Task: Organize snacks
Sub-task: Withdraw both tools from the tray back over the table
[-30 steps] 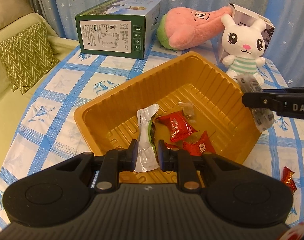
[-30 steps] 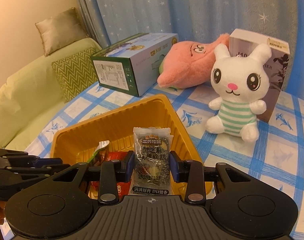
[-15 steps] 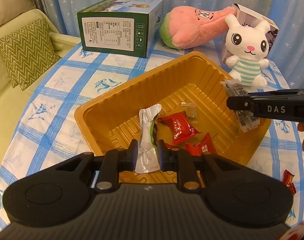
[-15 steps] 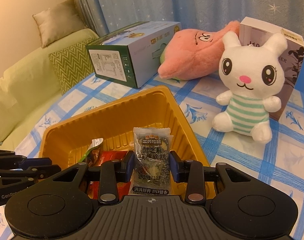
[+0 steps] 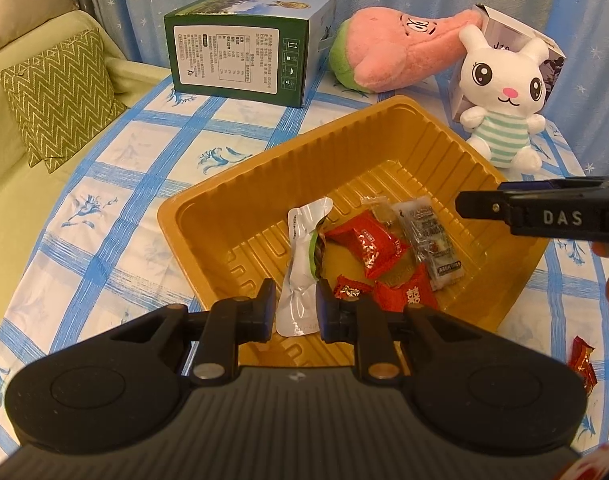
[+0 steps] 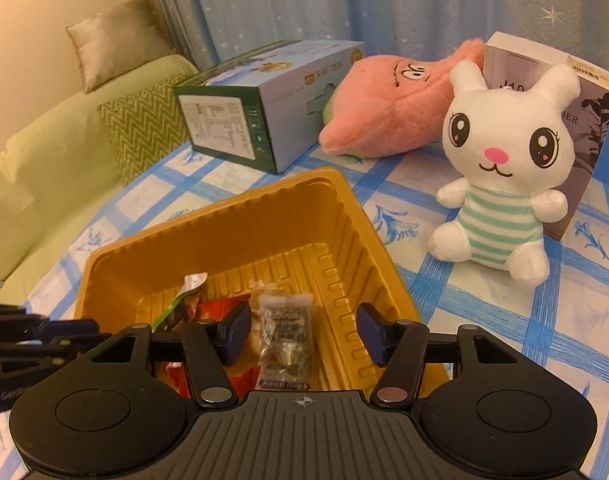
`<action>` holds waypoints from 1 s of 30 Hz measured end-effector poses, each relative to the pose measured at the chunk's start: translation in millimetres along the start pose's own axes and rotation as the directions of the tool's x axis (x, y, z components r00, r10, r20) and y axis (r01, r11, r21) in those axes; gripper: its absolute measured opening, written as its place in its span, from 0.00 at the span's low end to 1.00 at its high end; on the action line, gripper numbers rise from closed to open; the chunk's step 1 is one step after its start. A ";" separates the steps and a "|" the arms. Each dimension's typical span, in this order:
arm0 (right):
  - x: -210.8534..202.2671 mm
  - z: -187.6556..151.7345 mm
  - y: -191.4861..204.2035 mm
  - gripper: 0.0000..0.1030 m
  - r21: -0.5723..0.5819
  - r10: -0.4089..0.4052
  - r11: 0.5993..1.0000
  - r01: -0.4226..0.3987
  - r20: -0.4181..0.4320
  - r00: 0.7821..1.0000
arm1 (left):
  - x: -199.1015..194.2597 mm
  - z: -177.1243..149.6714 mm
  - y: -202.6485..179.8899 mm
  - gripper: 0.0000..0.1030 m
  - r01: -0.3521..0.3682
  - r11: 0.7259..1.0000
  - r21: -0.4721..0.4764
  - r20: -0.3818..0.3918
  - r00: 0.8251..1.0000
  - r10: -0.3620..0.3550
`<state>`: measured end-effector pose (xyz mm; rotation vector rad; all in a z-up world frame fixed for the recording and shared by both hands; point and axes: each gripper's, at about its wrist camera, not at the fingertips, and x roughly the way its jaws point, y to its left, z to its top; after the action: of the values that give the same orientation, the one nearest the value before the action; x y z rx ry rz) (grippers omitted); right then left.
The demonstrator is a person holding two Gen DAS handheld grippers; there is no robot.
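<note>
Snacks sat gathered low in the middle of the left wrist frame: a silver-and-green packet (image 5: 304, 264) pinched between the closed fingers of the left tool (image 5: 295, 309), its upper end leaning over the floor of the gold tray (image 5: 232, 192), with red candies (image 5: 366, 242) and a dark clear packet (image 5: 432, 240) lying loose beside it on the tray floor. The right tool (image 6: 302, 334) stood with fingers spread wide and nothing between them, that dark packet below the gap in the lower centre of its own view. To finish well, the left tool likely needed to lower until the silver packet rested flat, though its height above the tray was hard to judge, then open without dragging the candies. One red candy (image 5: 581, 356) lay on the counter (image 5: 116, 184) at the lower right edge, outside the tray.
</note>
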<state>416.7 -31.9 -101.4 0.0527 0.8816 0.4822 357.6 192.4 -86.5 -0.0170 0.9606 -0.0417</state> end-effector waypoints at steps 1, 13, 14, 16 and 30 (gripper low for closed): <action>-2.3 -1.3 0.5 0.57 -0.002 0.002 1.000 -0.002 0.004 1.000 | -0.7 -0.4 -0.3 0.19 0.000 1.000 -0.002 0.000 1.000 0.000; -34.3 -15.2 5.4 0.59 0.023 0.041 0.999 -0.042 0.024 0.999 | -26.7 -9.1 -3.3 0.19 0.011 1.000 -0.019 0.034 0.999 -0.010; -37.9 -16.2 6.4 0.59 0.023 0.045 0.999 -0.046 0.027 0.999 | -30.3 -10.6 -3.9 0.19 0.012 1.000 -0.019 0.039 0.999 -0.011; -46.2 -19.1 8.1 0.61 0.023 0.049 0.998 -0.050 0.035 0.998 | -37.6 -14.1 -4.8 0.20 0.015 1.000 -0.022 0.047 0.999 -0.014; -113.9 -63.3 19.6 0.68 0.042 0.088 0.995 -0.092 0.085 0.993 | -100.5 -58.1 -13.8 0.26 0.021 0.998 -0.063 0.092 0.996 -0.015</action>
<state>300.5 -72.6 -54.3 0.1539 0.8111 0.5400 252.0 183.2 -37.0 -0.0865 0.8698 -0.0265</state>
